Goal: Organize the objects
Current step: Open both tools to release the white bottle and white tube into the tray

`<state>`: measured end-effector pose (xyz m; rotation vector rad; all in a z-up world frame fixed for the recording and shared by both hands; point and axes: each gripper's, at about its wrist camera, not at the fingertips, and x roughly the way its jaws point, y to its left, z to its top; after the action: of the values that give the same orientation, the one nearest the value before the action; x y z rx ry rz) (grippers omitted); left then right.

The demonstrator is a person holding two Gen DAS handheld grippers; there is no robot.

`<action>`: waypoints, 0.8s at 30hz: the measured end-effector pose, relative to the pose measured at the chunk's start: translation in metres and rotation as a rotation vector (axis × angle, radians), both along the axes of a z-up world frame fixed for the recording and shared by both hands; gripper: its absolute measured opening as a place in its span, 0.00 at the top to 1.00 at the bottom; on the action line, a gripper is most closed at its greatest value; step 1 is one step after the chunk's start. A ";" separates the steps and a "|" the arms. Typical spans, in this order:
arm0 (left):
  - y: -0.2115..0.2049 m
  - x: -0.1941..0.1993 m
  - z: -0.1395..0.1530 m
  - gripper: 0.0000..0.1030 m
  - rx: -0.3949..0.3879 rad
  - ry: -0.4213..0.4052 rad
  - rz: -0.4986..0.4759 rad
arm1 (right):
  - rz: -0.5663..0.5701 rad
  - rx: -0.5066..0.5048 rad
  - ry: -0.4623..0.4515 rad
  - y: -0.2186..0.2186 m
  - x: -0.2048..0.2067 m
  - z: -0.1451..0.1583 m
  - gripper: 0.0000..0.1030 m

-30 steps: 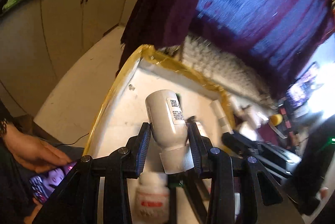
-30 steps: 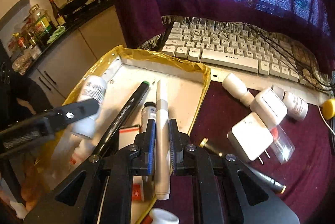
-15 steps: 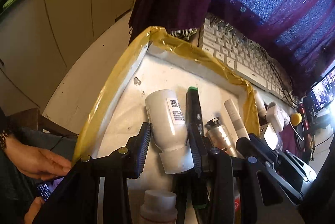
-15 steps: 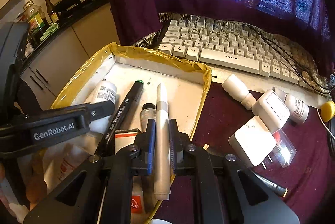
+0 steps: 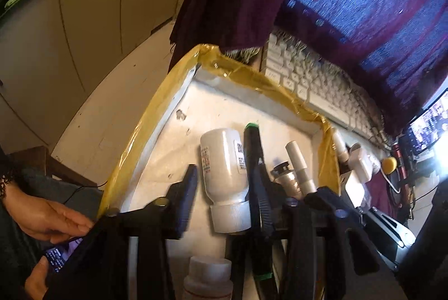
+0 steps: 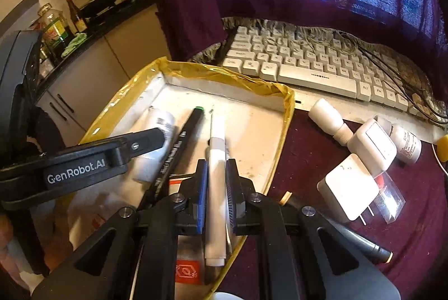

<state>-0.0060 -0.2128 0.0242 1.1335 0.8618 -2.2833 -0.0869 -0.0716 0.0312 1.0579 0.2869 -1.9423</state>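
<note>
Tray point(image 5: 156, 115), yellow-rimmed, is receiving items. Left gripper point(image 5: 224, 193) fingers are opening, releasing white bottle point(image 5: 224, 162) onto tray floor beside black marker point(image 5: 253, 148). Right gripper point(image 6: 217, 182) fingers are pinching white pen point(image 6: 217, 160) above tray. Judged next: lowering and releasing pen.

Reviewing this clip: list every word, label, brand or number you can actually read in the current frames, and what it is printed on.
"GenRobot.AI": on the side of the left tool.
Black marker: white lettering along the barrel, too blurred to read.
White bottle: label with a code square and fine print, too small to read.
Keyboard: key legends too blurred to read.
Red carton: a white mark only, no readable words.
Small bottle beside the chargers: print too small.
</note>
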 end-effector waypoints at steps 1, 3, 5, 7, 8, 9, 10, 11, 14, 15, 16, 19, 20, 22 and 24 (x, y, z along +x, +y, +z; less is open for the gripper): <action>0.001 0.000 0.001 0.57 0.004 0.011 -0.006 | 0.001 0.000 0.006 0.000 0.001 0.001 0.89; 0.002 0.001 0.004 0.53 0.001 0.025 -0.006 | 0.013 -0.009 0.016 0.002 0.005 0.005 0.86; 0.004 0.004 0.008 0.48 -0.002 0.049 -0.006 | 0.024 -0.019 0.011 0.006 0.007 0.008 0.76; 0.005 0.008 0.012 0.47 -0.002 0.072 -0.001 | 0.036 -0.042 -0.003 0.014 0.009 0.010 0.56; 0.006 0.009 0.014 0.47 0.001 0.084 -0.003 | 0.039 -0.056 -0.014 0.019 0.010 0.011 0.53; 0.007 0.012 0.016 0.45 0.018 0.099 -0.009 | 0.037 -0.071 -0.030 0.027 0.010 0.013 0.52; 0.008 0.012 0.017 0.44 0.033 0.107 -0.014 | 0.035 -0.081 -0.041 0.032 0.009 0.014 0.52; 0.010 0.013 0.018 0.44 0.041 0.115 -0.022 | 0.037 -0.101 -0.059 0.042 0.009 0.015 0.52; 0.020 0.016 0.024 0.44 0.048 0.125 -0.035 | 0.035 -0.136 -0.072 0.067 0.009 0.020 0.48; 0.025 0.017 0.026 0.44 0.052 0.135 -0.042 | 0.031 -0.143 -0.067 0.076 0.009 0.021 0.44; 0.033 0.018 0.031 0.43 0.051 0.153 -0.058 | 0.028 -0.144 -0.056 0.083 0.009 0.023 0.43; 0.055 0.019 0.040 0.43 0.037 0.174 -0.099 | -0.001 -0.136 0.011 0.107 0.010 0.027 0.42; 0.063 0.018 0.043 0.43 0.038 0.187 -0.121 | -0.012 -0.129 0.030 0.114 0.011 0.026 0.42; 0.080 0.013 0.047 0.43 0.036 0.202 -0.154 | -0.048 -0.115 0.057 0.128 0.009 0.022 0.42; 0.094 0.008 0.048 0.43 0.023 0.212 -0.177 | -0.082 -0.108 0.061 0.139 0.006 0.016 0.42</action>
<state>0.0016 -0.1189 0.0720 1.0266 0.8992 -2.5813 -0.0811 0.0678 0.0470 0.9548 0.1724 -2.0420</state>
